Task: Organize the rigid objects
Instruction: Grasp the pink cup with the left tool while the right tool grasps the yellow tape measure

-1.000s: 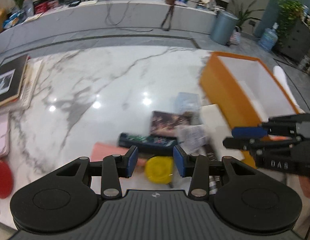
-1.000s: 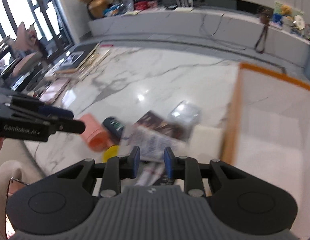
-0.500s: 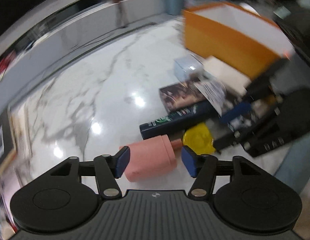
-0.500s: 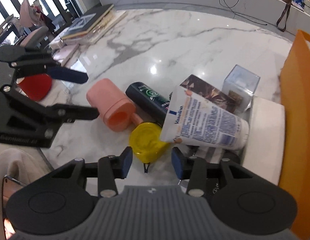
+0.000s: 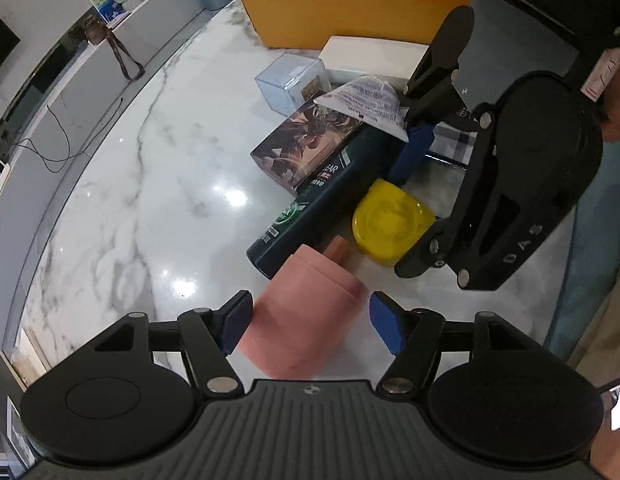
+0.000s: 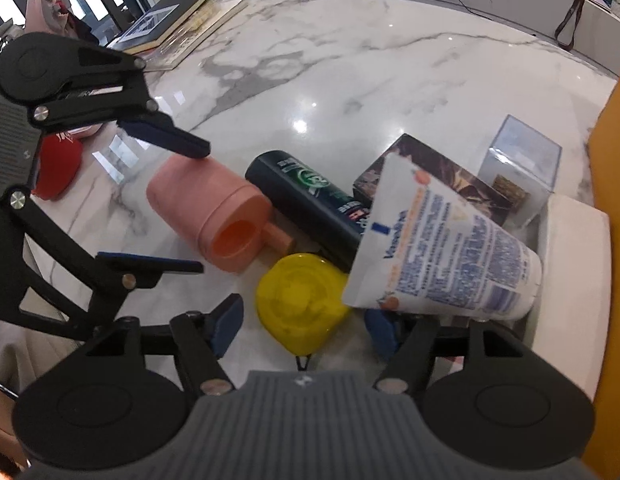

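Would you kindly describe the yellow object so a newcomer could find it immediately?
On the marble table, look at the clutter beside the orange box. The yellow container lies nearest the table's edge, between the pink cup and the white Vaseline tube. It is the only bright yellow, flat, round item.

Pink cylindrical container [image 6: 206,216] lying on its side, dark green bottle [image 6: 310,208] flat beside it, yellow round lid [image 6: 302,300] in front, white Vaseline tube [image 6: 441,252] resting tilted atop the patterned box [image 5: 306,144], clear cube [image 6: 521,164] behind, orange bin [image 5: 349,0] beyond.

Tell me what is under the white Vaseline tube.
The tube lies across the dark bottle and the brown printed box. The bottle's far end and whatever else is beneath are hidden.
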{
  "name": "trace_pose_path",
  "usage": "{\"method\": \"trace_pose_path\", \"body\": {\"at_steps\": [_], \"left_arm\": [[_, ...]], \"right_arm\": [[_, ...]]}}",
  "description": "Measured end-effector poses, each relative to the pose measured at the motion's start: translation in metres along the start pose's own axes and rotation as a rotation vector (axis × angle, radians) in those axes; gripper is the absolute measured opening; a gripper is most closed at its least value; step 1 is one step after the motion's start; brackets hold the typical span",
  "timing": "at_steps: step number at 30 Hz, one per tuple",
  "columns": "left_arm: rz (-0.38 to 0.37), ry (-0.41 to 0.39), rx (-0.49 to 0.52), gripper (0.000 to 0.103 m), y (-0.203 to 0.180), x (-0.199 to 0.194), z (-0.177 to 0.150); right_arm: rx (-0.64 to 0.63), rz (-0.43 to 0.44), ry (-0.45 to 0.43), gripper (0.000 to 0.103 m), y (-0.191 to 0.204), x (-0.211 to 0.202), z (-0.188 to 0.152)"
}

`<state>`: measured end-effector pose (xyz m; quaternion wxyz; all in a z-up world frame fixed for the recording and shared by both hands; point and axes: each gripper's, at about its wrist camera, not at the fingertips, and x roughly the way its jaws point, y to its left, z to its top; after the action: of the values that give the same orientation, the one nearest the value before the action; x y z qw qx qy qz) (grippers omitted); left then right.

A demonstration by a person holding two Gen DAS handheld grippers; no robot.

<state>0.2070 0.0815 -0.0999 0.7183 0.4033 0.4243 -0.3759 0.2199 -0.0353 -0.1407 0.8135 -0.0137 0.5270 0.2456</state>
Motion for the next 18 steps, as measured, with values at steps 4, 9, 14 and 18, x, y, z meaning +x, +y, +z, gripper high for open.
{"method": "trace_pose_path", "body": {"at_steps": [4,9,14,18], "left_arm": [[-0.006,0.026,-0.067,0.076,0.003,0.0,-0.003],[-0.044,0.099,-0.288,0.065,0.009,-0.003,-0.006],[-0.102,0.122,-0.521,0.066,0.017,-0.008,-0.013],[-0.103,0.097,-0.601,0.071,0.02,-0.008,-0.016]], "right_arm": [[-0.056,-0.021,-0.018,0.061,0.006,0.003,0.001],[-0.09,-0.019,-0.012,0.055,0.007,0.001,-0.003],[-0.12,-0.023,0.012,0.051,0.008,-0.006,-0.015],[-0.118,-0.037,-0.008,0.061,0.008,-0.01,-0.024]]}}
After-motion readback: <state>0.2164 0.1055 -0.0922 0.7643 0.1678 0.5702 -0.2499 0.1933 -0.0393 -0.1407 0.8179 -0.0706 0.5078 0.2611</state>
